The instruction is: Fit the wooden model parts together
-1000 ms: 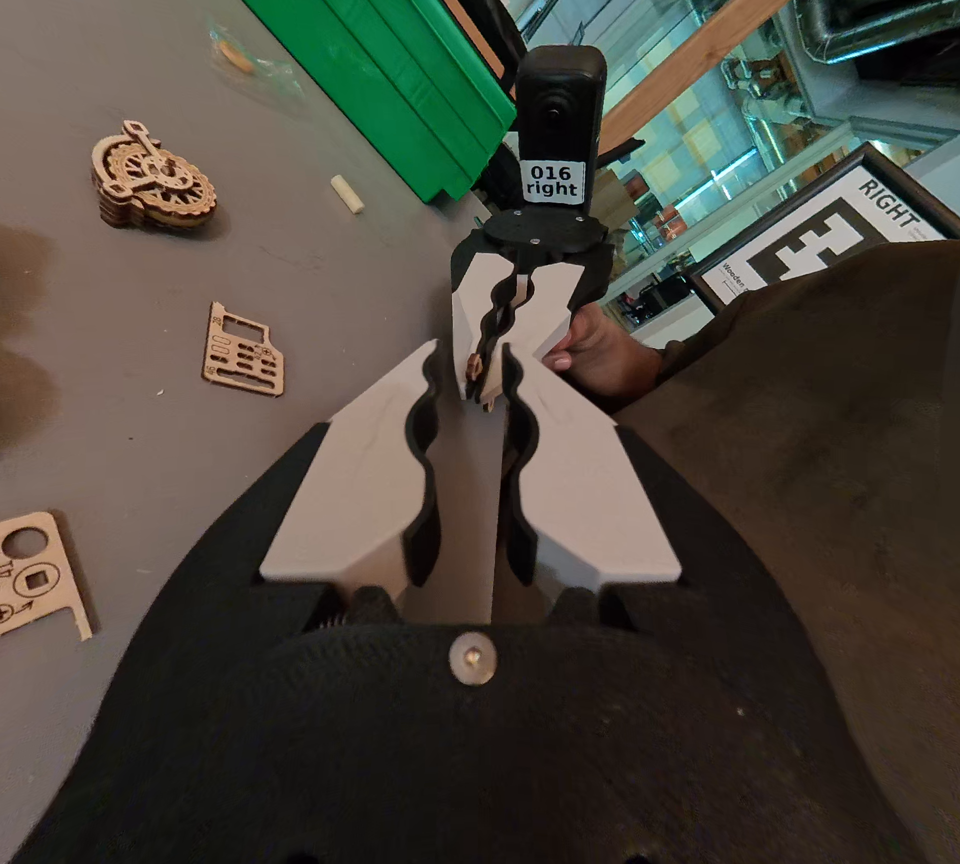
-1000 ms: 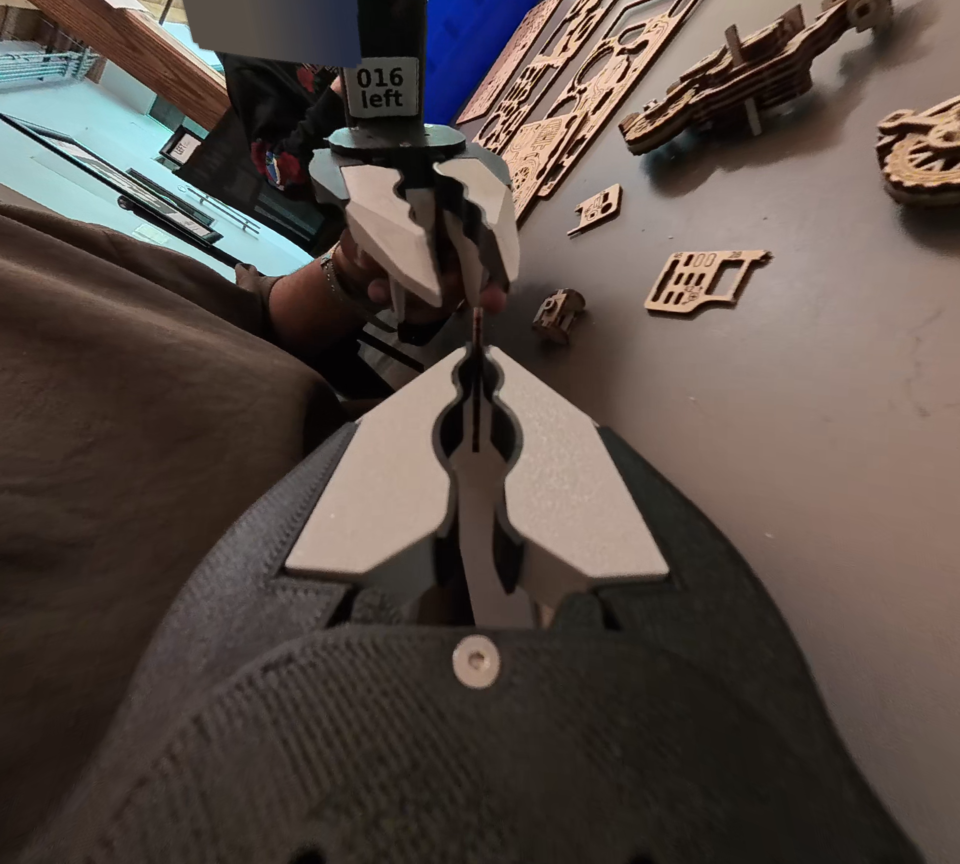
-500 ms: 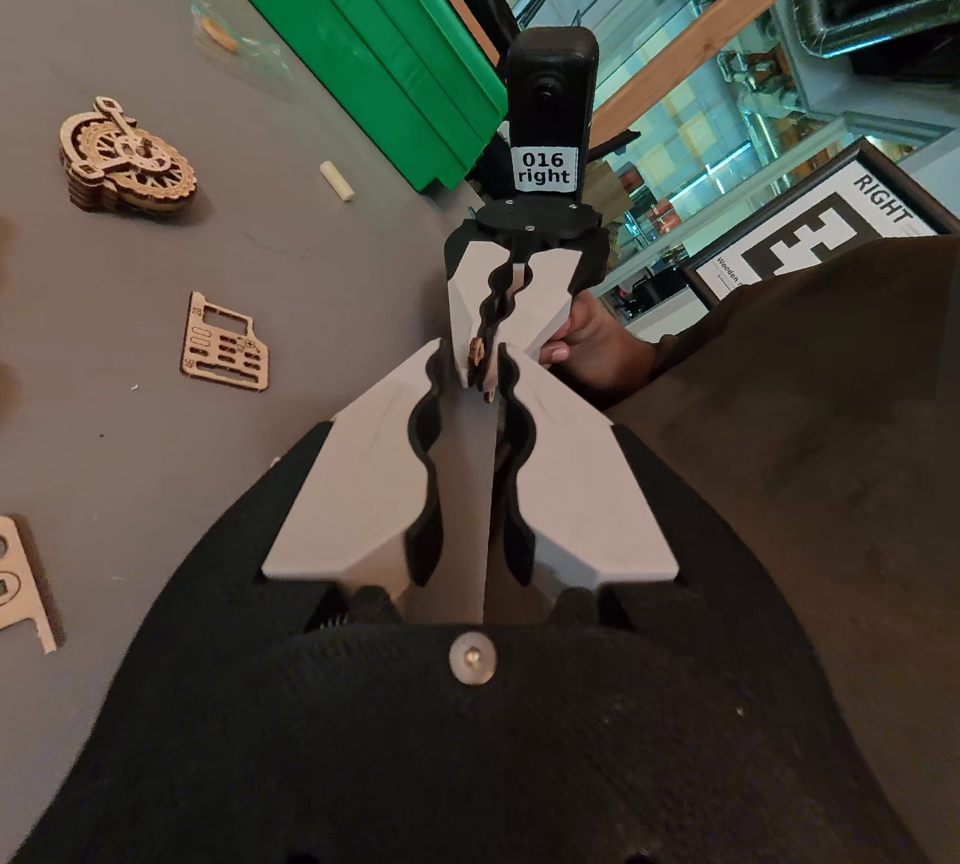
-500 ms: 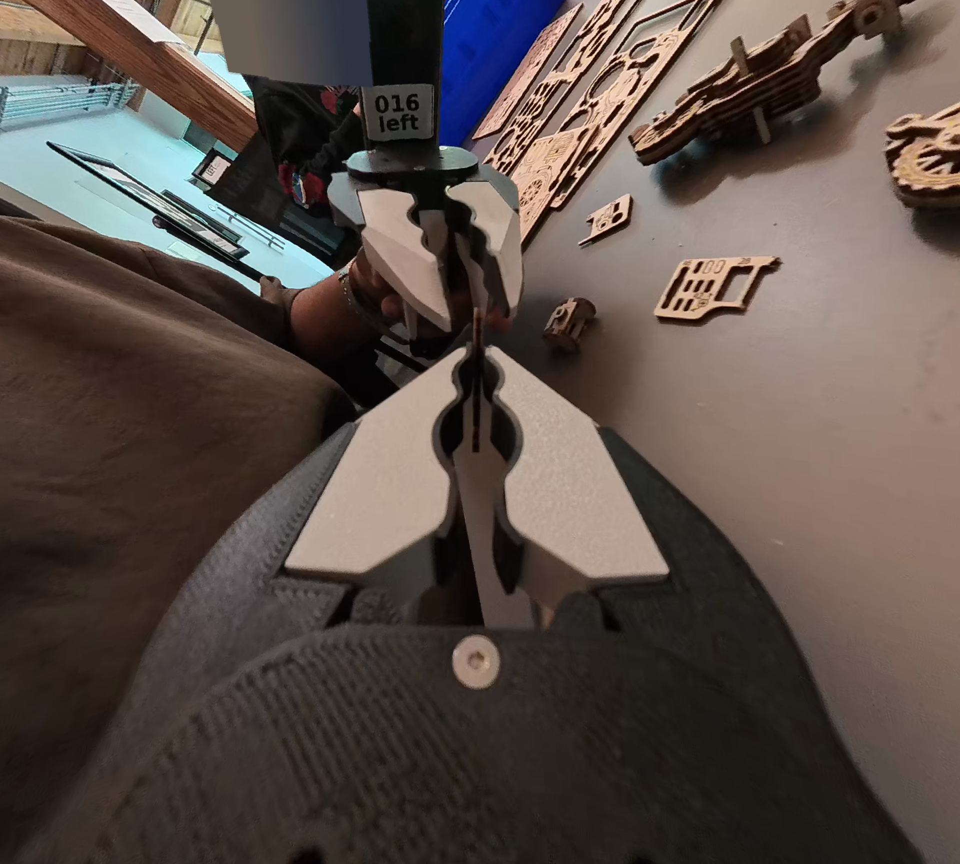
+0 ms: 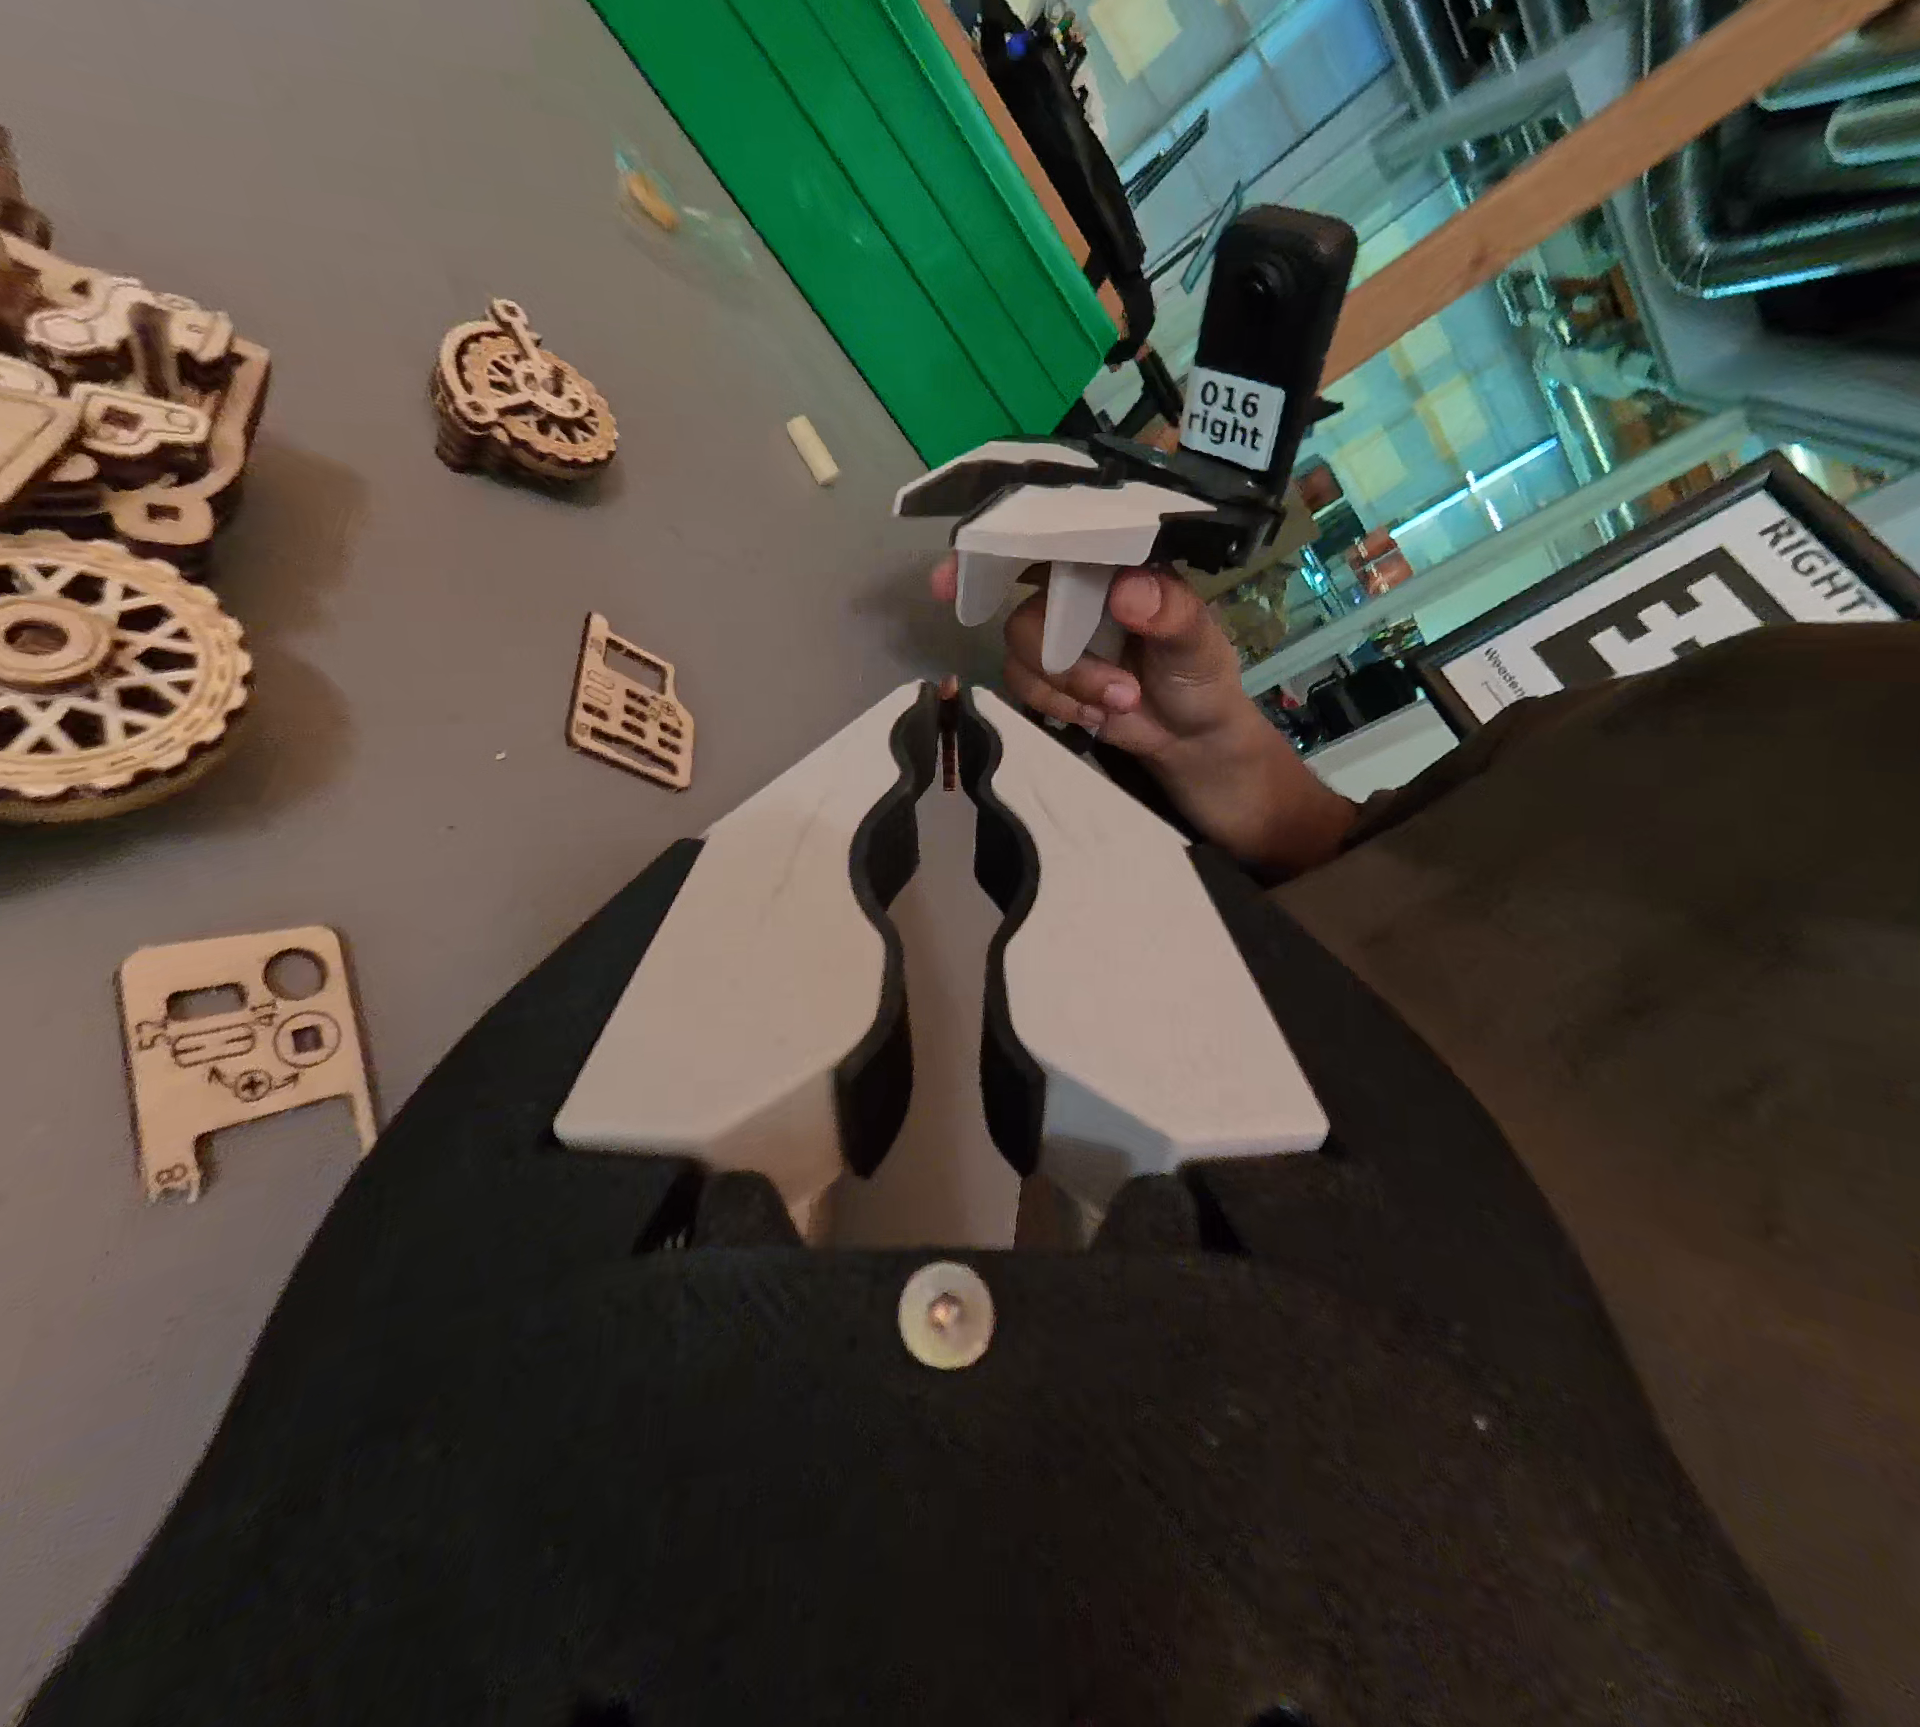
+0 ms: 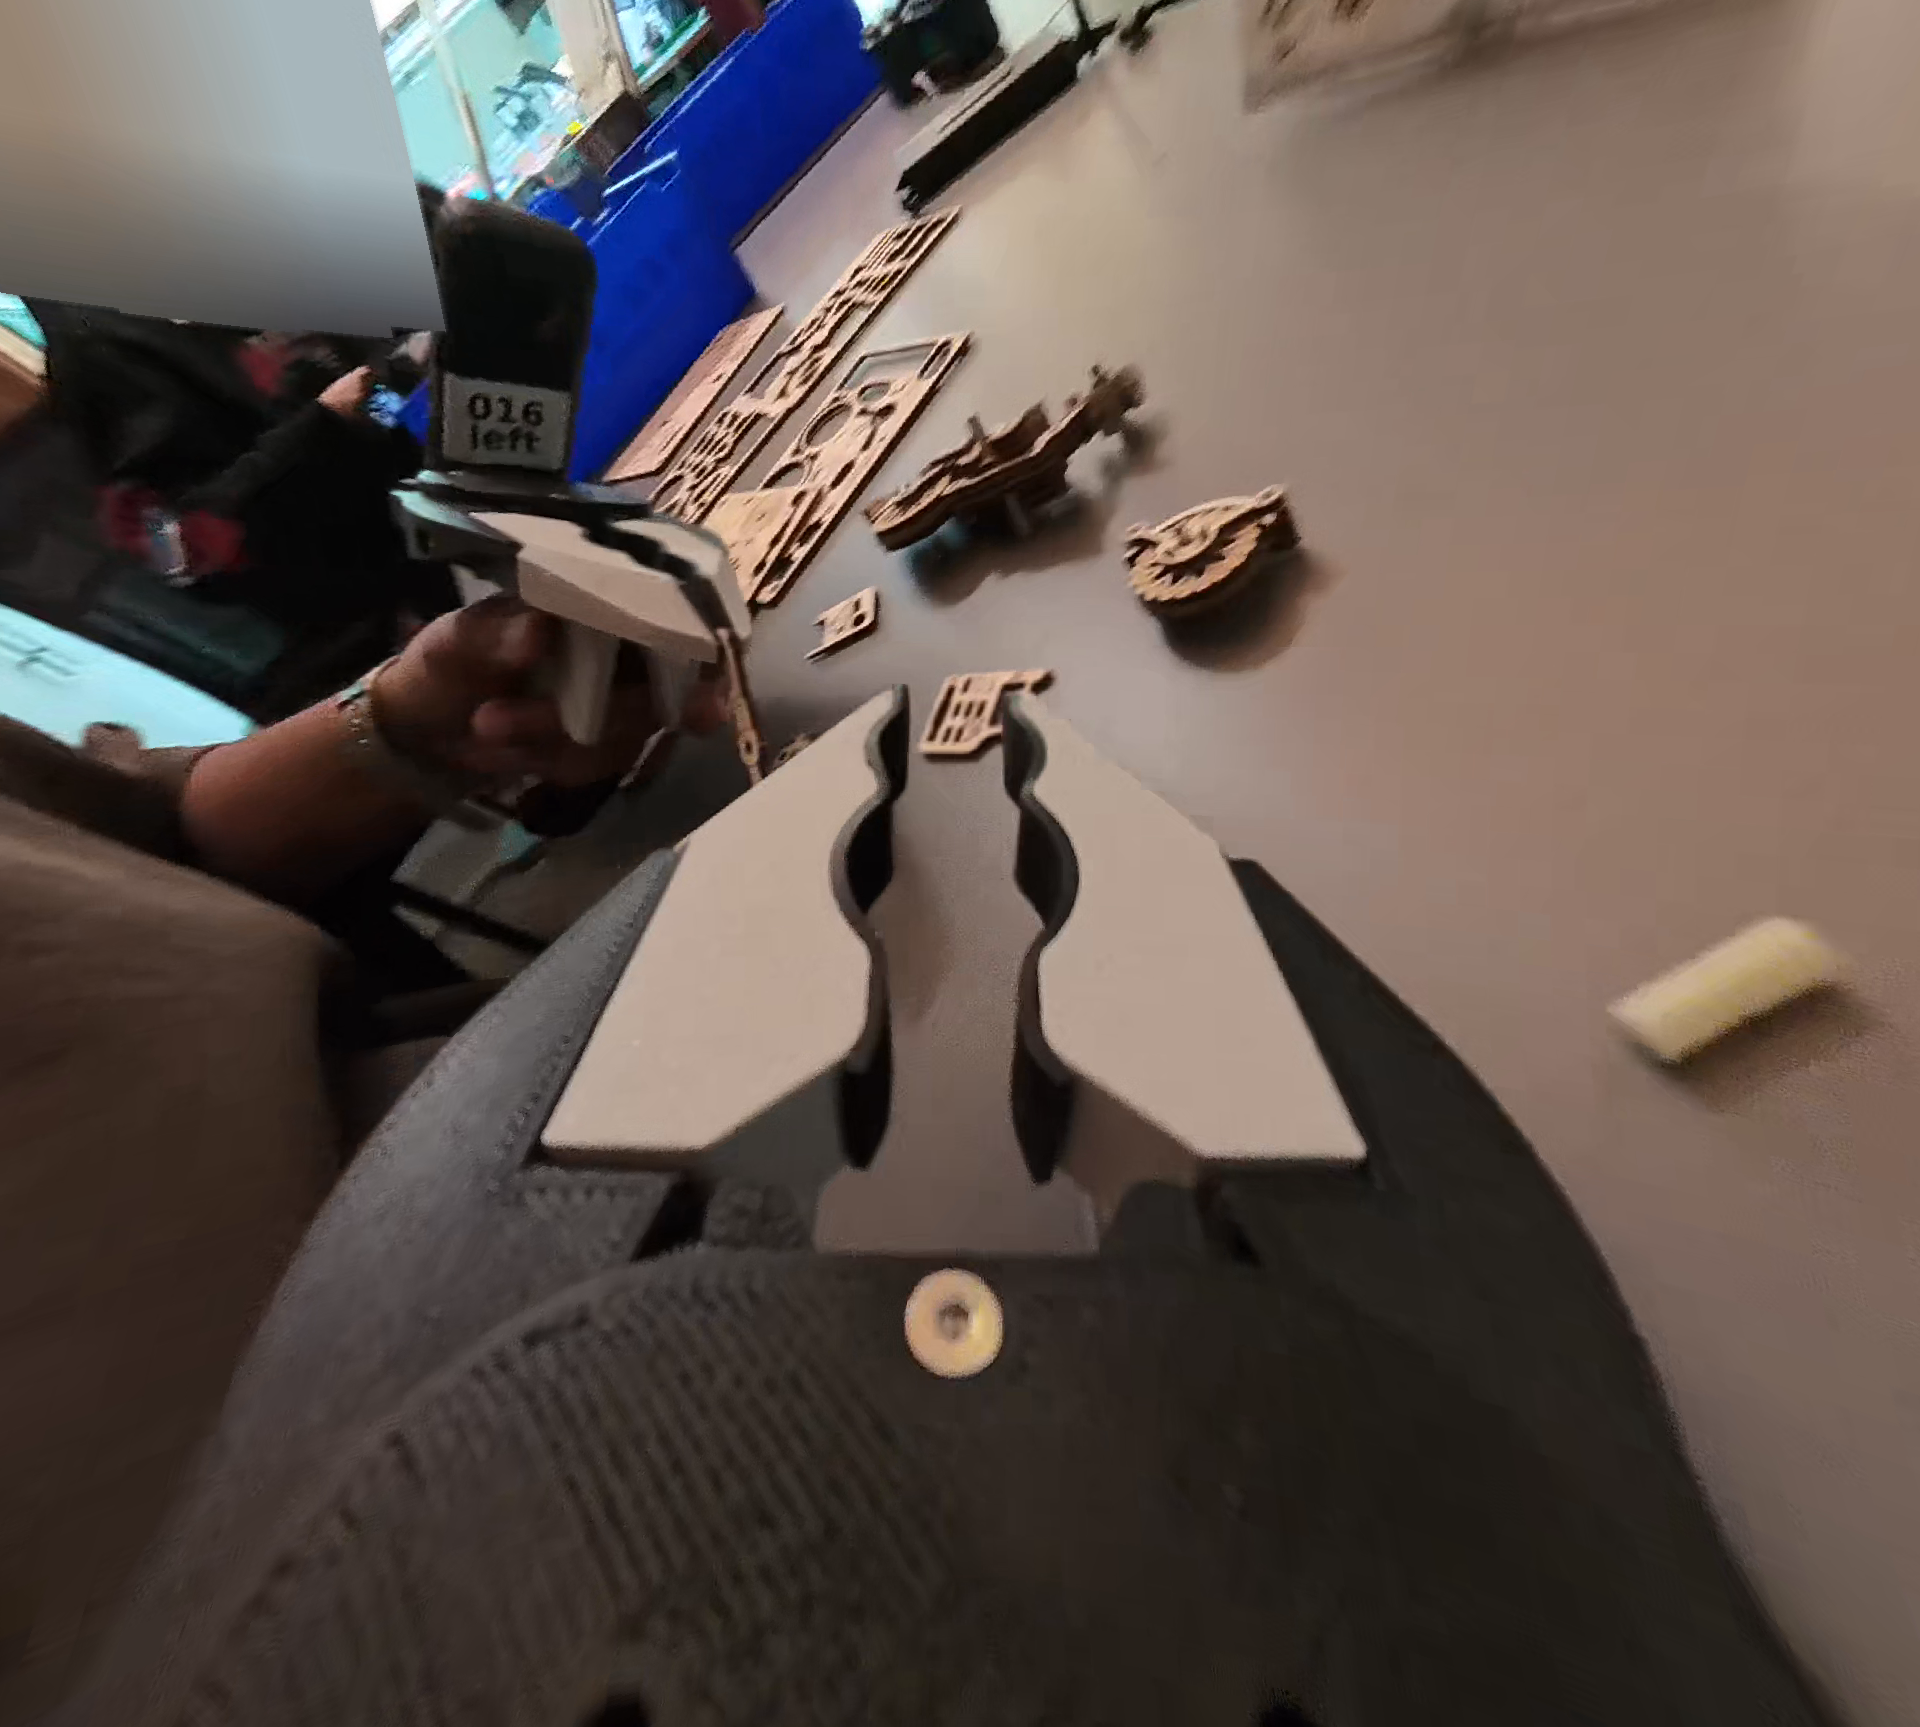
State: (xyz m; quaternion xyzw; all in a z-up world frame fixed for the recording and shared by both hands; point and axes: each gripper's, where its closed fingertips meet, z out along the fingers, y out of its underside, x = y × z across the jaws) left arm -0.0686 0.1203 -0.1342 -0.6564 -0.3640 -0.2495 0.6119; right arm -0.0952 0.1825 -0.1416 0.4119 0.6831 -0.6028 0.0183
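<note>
My left gripper (image 5: pixel 948 695) is shut on a thin wooden strip (image 5: pixel 948 742), seen edge-on between its tips. In the right wrist view the left gripper (image 6: pixel 727 612) holds that strip (image 6: pixel 740 711) hanging down just left of my right fingertips. My right gripper (image 6: pixel 951 711) is open and empty above the grey table (image 6: pixel 1455 534). In the left wrist view the right gripper (image 5: pixel 930 519) is turned sideways, just beyond my left tips, with a hand (image 5: pixel 1143 680) on its grip.
Left wrist view: a geared wheel assembly (image 5: pixel 525 404), a large spoked wheel (image 5: pixel 94 659), two flat cut plates (image 5: pixel 631 706) (image 5: pixel 244 1049), a white peg (image 5: pixel 810 436), a green crate (image 5: pixel 831 119). Right wrist view: the model frame (image 6: pixel 997 472), cut sheets (image 6: pixel 831 410), blue crates (image 6: pixel 707 223). One gripper's finger ends stand about 8 cm off the other's. The left tips stand about 11 cm off the large spoked wheel (image 5: pixel 94 659).
The right gripper, which was shut on the wooden strip, has opened and drawn back and turned. The left gripper has closed on the strip and now holds it alone.
</note>
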